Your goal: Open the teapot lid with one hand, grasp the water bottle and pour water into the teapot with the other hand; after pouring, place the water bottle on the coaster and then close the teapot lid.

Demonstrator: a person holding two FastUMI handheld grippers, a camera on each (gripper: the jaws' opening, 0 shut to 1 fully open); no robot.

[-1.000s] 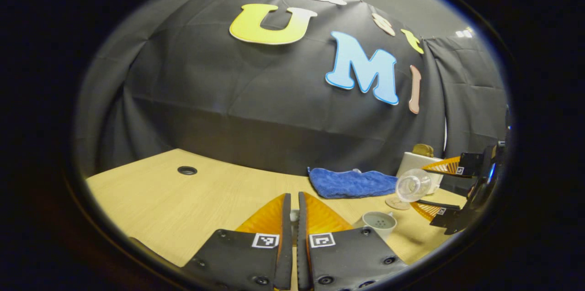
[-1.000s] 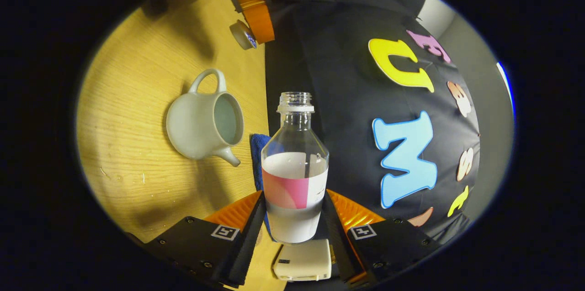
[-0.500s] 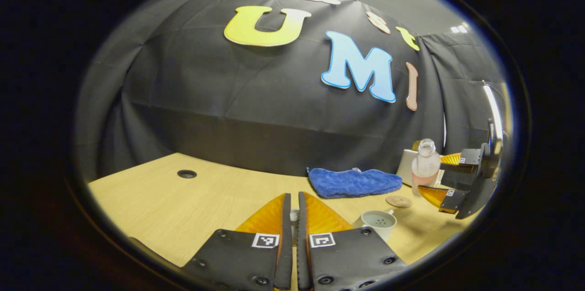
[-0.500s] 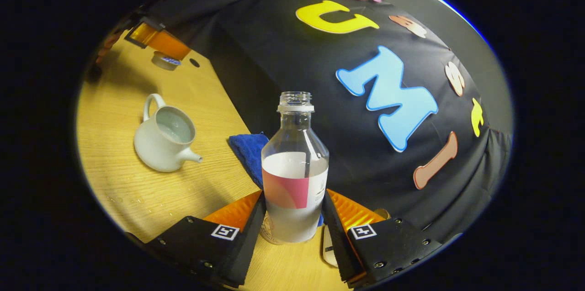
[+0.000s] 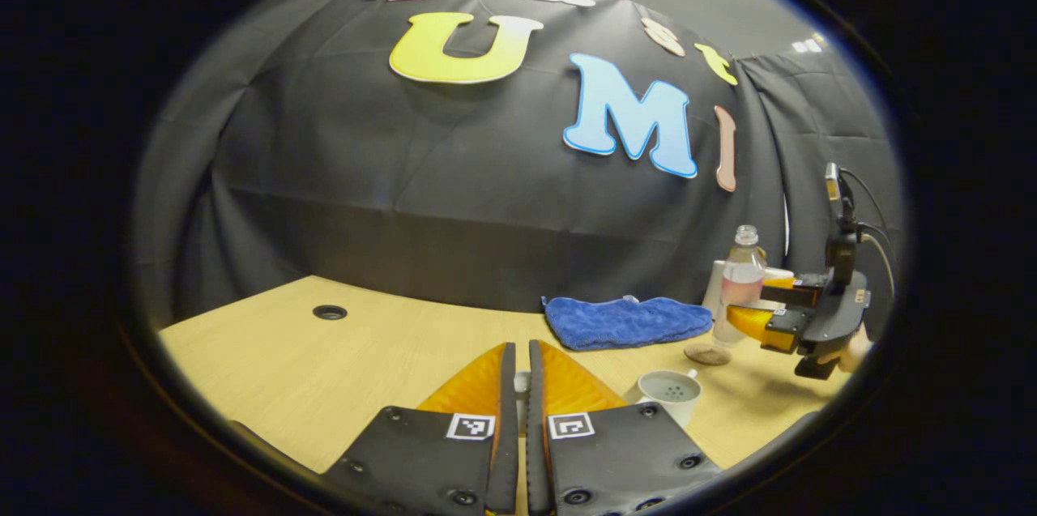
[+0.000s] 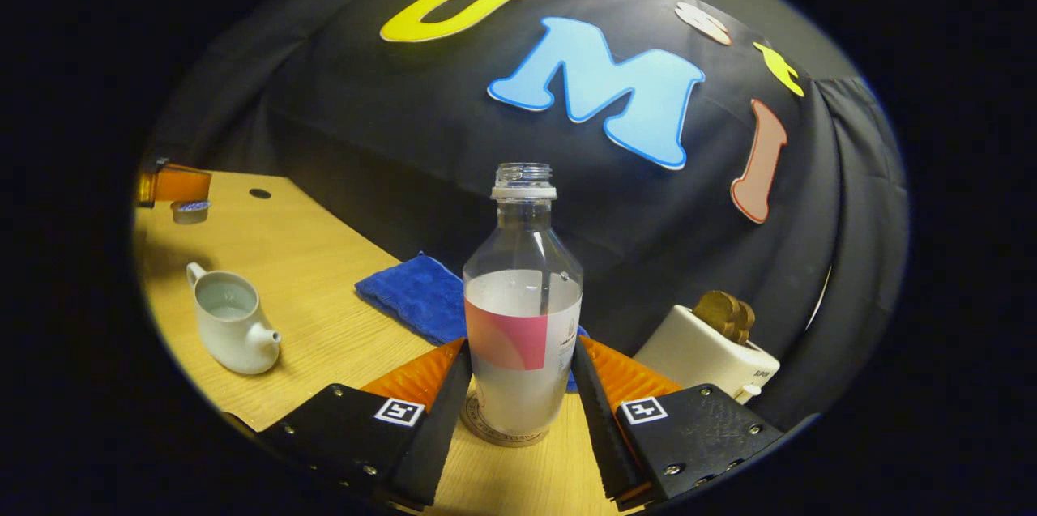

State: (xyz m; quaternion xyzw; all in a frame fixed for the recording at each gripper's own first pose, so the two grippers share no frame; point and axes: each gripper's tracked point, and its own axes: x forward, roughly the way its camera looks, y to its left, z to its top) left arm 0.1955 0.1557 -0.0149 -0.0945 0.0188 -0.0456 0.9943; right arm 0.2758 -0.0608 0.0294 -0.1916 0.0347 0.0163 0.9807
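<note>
My right gripper [image 6: 518,386]: both fingers squeeze the water bottle [image 6: 522,313].
Water bottle: stands straight up, cap off, right on the coaster [image 6: 496,428].
My left gripper [image 5: 519,386]: fingers almost closed, pinching the teapot lid [image 6: 190,211], up off the table [image 6: 324,321].
Teapot [image 6: 231,321]: open, on the table, near the blue cloth [image 6: 409,297].

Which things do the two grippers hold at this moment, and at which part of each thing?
The right gripper holds the water bottle by its lower body, at the label. The left gripper is closed on the small teapot lid, though the exact part cannot be told.
</note>
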